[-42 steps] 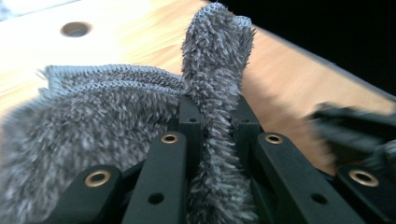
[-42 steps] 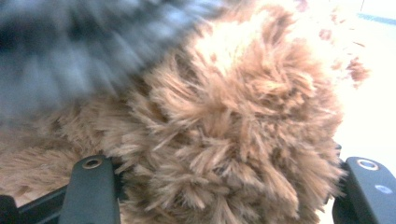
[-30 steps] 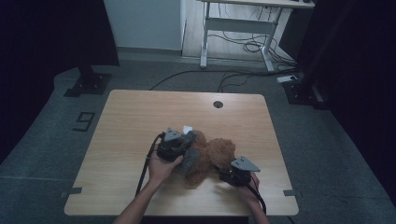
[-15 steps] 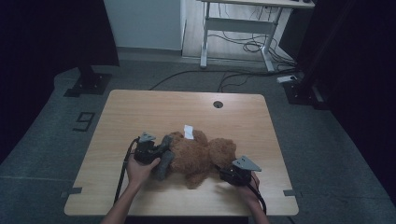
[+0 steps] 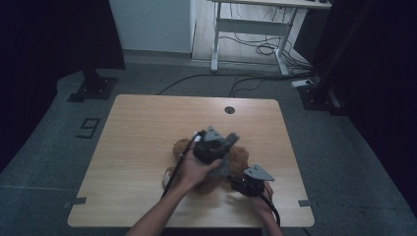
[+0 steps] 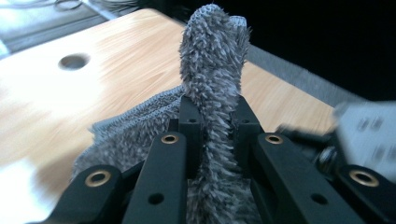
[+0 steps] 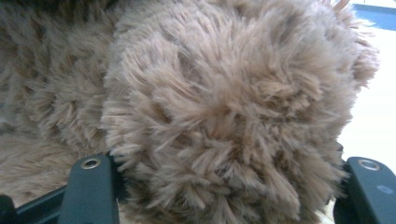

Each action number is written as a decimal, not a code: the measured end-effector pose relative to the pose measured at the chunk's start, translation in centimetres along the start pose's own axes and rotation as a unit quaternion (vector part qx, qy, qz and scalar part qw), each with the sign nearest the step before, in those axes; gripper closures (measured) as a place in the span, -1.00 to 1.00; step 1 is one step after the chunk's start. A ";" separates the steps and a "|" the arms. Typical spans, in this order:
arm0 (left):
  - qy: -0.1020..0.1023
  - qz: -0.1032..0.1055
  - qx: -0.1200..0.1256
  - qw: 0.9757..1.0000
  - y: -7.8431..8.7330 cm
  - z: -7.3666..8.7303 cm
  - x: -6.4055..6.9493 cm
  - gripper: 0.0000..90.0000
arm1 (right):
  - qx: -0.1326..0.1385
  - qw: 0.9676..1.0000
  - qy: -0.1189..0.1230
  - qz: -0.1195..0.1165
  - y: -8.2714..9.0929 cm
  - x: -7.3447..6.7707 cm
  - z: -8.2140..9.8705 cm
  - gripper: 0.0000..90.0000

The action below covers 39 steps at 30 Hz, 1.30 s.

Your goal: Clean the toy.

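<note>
Jaws of the left hand-held gripper (image 6: 212,135) are pinched tight on a strip of grey fuzzy cloth (image 6: 212,60), which stands up between them and spreads out in a fold below and to the left in the left gripper view; in the high view this left hand-held gripper (image 5: 216,147) is held above the middle of the worktop (image 5: 137,142), with the grey cloth (image 5: 225,164) hanging from it over the brown plush toy (image 5: 241,160); the right hand-held gripper (image 5: 244,184) sits low near the worktop's near edge, just beside the toy's right end; in the right gripper view its jaws stand partly apart on either side of a round furry part of the brown plush toy (image 7: 224,102), the fur pressing against both jaws, so it has hold of the toy; the toy lies on the worktop a little right of centre, partly hidden by the left hand and its cloth; a round cable hole (image 5: 229,109) is near the worktop's far edge; beyond it, on the floor, stands a white desk frame (image 5: 251,39) with loose cables (image 5: 260,49); a dark stand base (image 5: 92,87) sits on the floor to the left.
</note>
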State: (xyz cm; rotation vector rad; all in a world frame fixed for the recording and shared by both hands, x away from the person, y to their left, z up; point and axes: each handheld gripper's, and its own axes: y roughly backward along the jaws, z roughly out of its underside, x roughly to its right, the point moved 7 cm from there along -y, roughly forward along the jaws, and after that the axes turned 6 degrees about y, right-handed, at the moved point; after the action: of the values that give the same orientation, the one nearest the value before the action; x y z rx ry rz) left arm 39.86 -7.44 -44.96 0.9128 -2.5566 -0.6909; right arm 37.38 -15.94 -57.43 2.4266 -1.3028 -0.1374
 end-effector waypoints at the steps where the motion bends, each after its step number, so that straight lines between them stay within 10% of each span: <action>1: -0.010 0.002 -0.010 1.000 -1.3 -0.4 1.2 0.75 | 0.000 1.000 0.003 0.001 0.0 0.0 0.0 -0.26; 6: -0.021 -0.022 -0.082 0.996 -6.3 1.3 2.1 0.75 | -0.002 1.000 -0.001 -0.002 0.1 0.0 0.1 -0.26; 8: 0.009 -0.008 -0.075 0.997 -6.9 2.2 1.1 0.75 | -0.003 1.000 0.000 -0.002 0.1 0.0 0.1 -0.26; 10: 0.050 0.011 -0.060 0.997 -6.4 2.4 0.3 0.76 | -0.006 1.000 0.001 -0.003 0.0 0.0 0.1 -0.26; 15: 0.014 -0.047 -0.064 0.997 -4.4 2.3 -1.4 0.76 | -0.005 1.000 0.011 0.001 0.0 -0.2 0.0 -0.26; 19: 0.029 -0.082 -0.075 0.993 -2.5 3.8 -4.9 0.76 | -0.004 1.000 0.006 -0.001 0.0 -0.1 0.0 -0.26; 25: 0.077 -0.072 -0.036 0.994 0.9 5.5 -8.3 0.77 | -0.001 1.000 0.000 -0.005 -0.1 -0.2 0.0 -0.27; 39: 0.151 -0.126 -0.048 0.979 4.9 10.1 -16.0 0.77 | -0.001 1.000 -0.003 -0.003 0.0 -0.2 0.0 -0.27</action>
State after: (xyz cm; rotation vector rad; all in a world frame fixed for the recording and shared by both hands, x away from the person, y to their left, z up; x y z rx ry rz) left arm 44.59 9.71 -52.96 1.2196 -2.1464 -0.6776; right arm 37.33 -15.79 -57.45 2.4305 -1.2966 -0.1485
